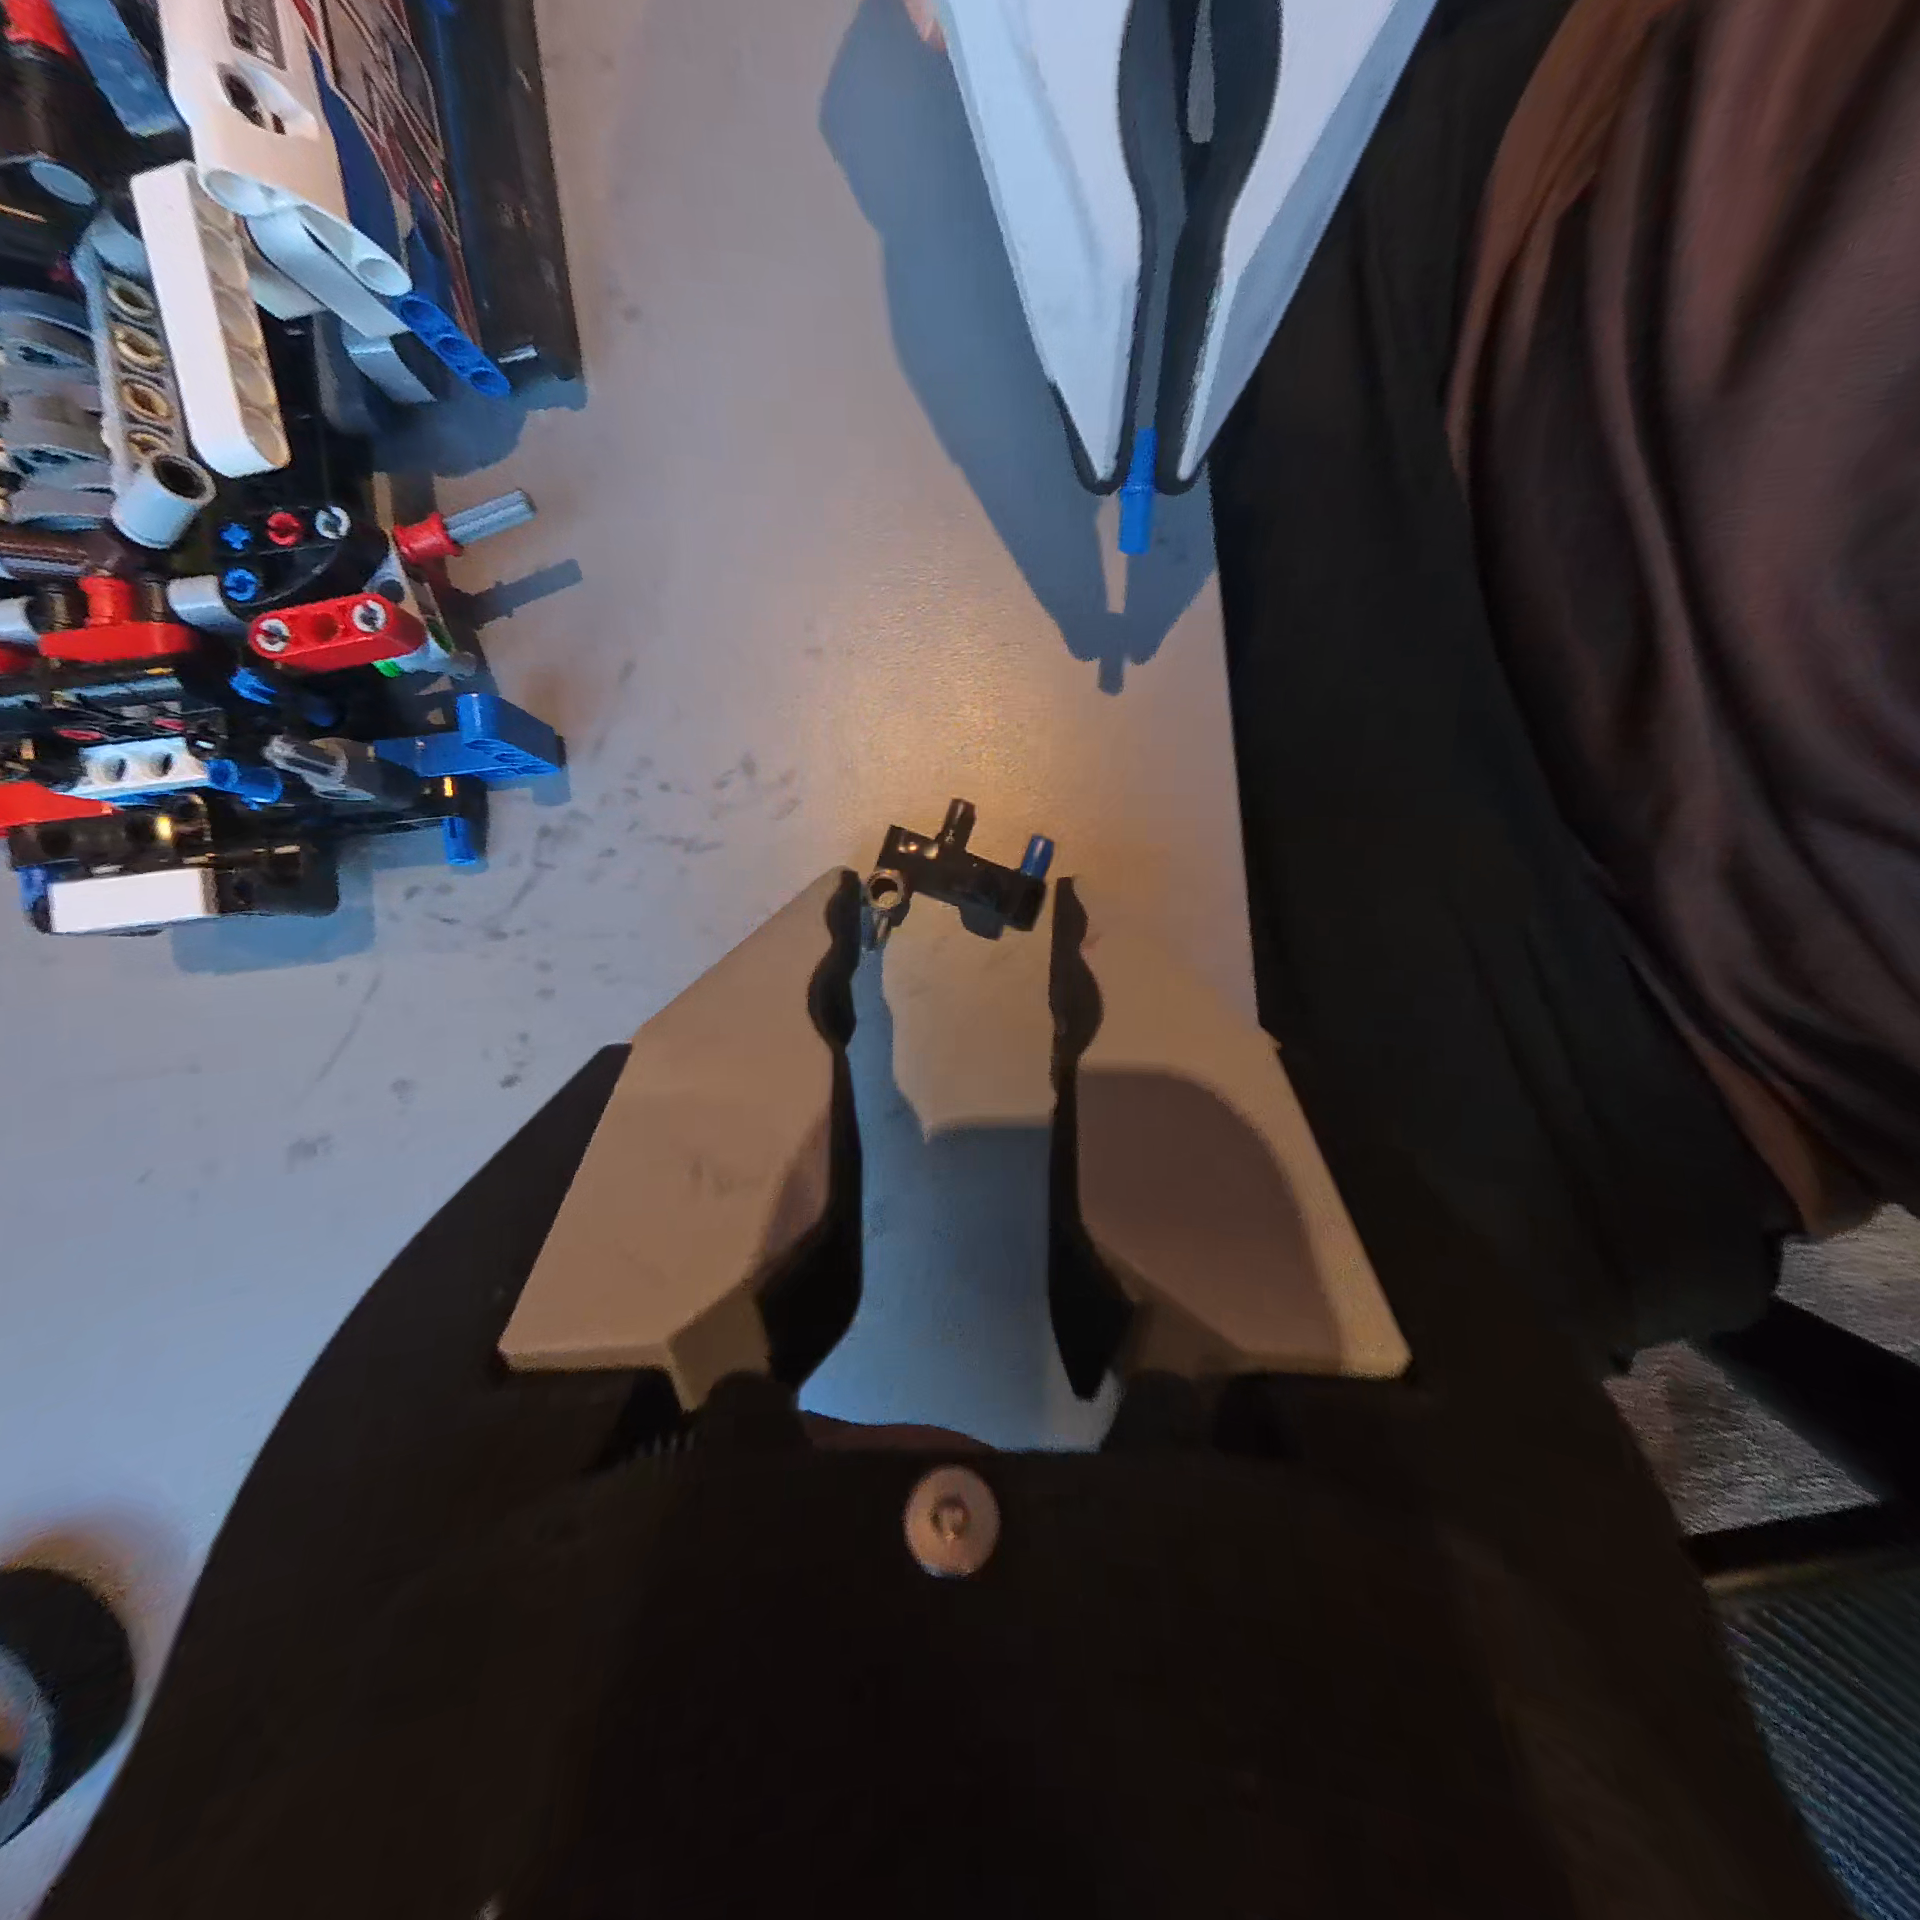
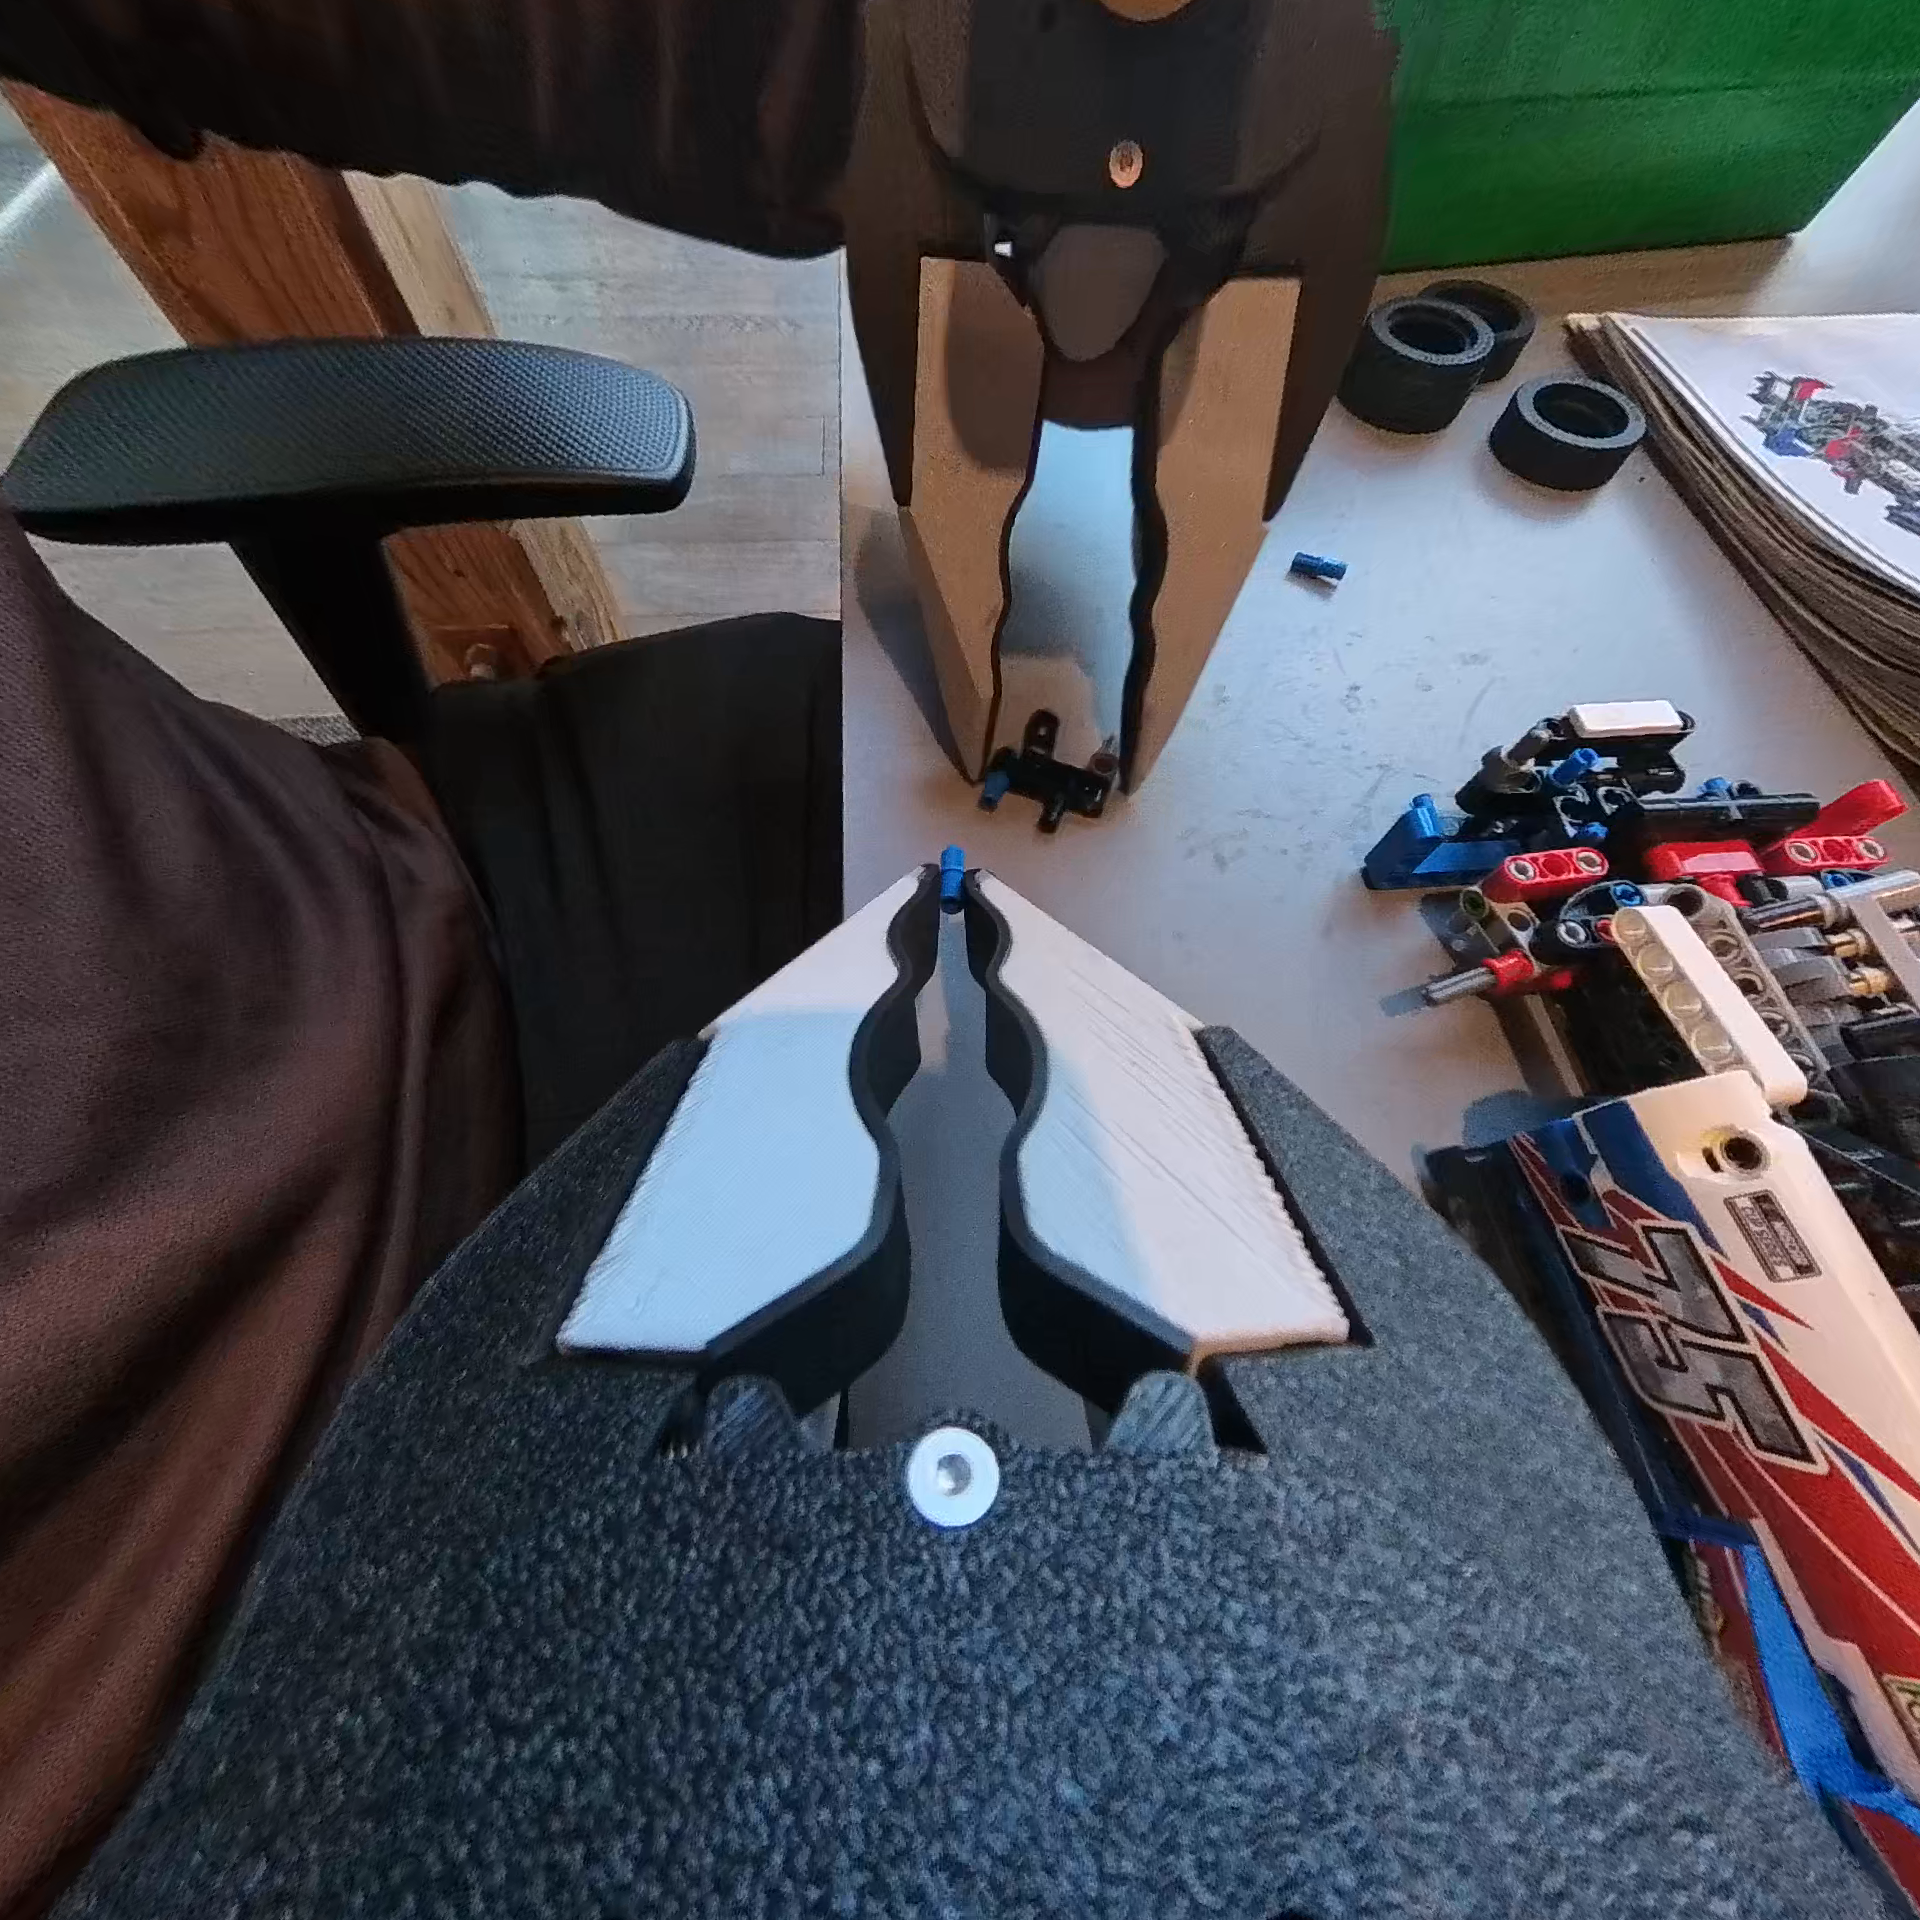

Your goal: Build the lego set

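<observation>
A black chair armrest [image 2: 343, 426] stands left of the pale, scuffed worktop [image 2: 1299, 748] — behind it a wooden post [image 2: 260, 260], and a green box [image 2: 1621, 125] sits at the far edge.

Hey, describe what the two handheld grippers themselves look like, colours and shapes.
The left gripper has tan wedge-shaped fingers with wavy black inner edges on a smooth black body with one silver screw. The right gripper has white ridged fingers, black-lined, on a grainy black body with a silver screw.
</observation>
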{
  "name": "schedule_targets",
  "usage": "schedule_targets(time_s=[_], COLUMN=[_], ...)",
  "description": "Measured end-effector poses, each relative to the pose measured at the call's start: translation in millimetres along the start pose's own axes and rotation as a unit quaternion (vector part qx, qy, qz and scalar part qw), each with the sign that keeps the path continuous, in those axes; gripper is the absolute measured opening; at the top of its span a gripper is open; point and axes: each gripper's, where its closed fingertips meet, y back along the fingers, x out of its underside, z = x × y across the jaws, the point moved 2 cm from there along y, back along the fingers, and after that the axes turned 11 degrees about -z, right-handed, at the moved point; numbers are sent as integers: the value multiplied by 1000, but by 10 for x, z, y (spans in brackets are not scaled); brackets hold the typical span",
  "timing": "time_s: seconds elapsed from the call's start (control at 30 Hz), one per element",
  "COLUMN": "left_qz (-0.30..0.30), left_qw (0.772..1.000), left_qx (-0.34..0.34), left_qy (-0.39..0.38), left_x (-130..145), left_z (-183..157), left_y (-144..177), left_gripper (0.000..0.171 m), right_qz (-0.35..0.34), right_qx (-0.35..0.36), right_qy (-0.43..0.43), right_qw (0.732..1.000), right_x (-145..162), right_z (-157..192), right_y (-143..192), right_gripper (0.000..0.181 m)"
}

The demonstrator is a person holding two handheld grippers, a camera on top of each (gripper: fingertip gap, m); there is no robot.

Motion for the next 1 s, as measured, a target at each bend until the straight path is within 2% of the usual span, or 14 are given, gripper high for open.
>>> schedule_targets(time_s=[0.1, 0.23, 0.43, 0.7, 1.0], left_qz=[-10, -12, -57, -68, -81], left_qw=[1000, 996, 984, 984, 984], left_qx=[-13, -64, -122, -121, -116], left_qy=[21, 65, 120, 112, 107], left_x=[-24, -64, -105, -125, -122], left_z=[17, 8, -68, -282, -301], left_y=[-29, -69, -119, -137, -138], left_gripper=[32, 31, 31, 31, 32], right_qz=[-8, -5, 2, 24, 36], right_qx=[9, 25, 27, 17, 31], right_qy=[0, 7, 26, 39, 43], right_qw=[1000, 1000, 999, 999, 998], right_x=[-37, -42, -50, -5, 12], right_z=[-34, -80, -105, 82, 81], right_y=[-32, -76, -171, -220, -271], right_gripper=[4, 4, 4, 4, 4])
